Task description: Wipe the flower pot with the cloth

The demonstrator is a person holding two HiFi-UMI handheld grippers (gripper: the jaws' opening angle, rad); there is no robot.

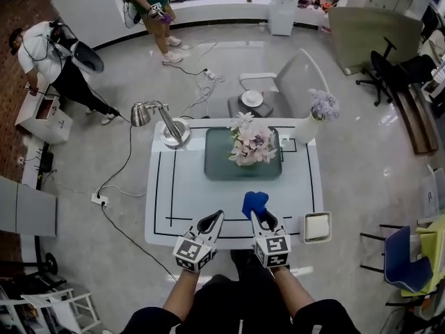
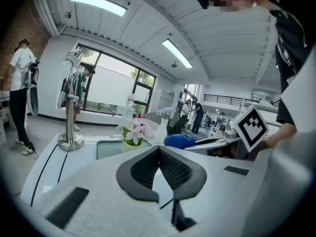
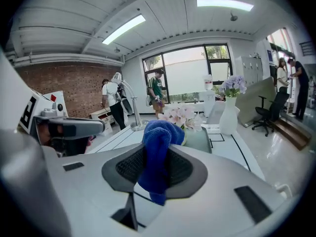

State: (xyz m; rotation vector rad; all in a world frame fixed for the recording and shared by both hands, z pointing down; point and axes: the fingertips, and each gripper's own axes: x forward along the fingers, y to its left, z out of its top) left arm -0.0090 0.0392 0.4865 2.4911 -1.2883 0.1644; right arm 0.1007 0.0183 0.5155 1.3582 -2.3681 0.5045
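In the head view the left gripper (image 1: 216,217) and right gripper (image 1: 259,214) hover over the table's (image 1: 201,200) near edge, with the flower pot (image 1: 252,147) on a tray (image 1: 219,167) mid-table; the left gripper view shows jaws pressed together with nothing between; the right gripper view shows jaws pinching the blue cloth (image 3: 158,135).

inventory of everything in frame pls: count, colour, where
table: 1, white with black lines, centre
tray: 1, teal, mid-table
flower pot: 1, pink-white blooms, on tray
vase: 1, white, purple flowers, far right corner
lamp: 1, silver, far left corner
dish: 1, white, near right corner
chair: 1, grey, behind table
plate: 1, white, on chair
people: 2, background floor
cloth: 1, blue, in right gripper
left gripper: grey, shut, empty
right gripper: grey, shut on cloth
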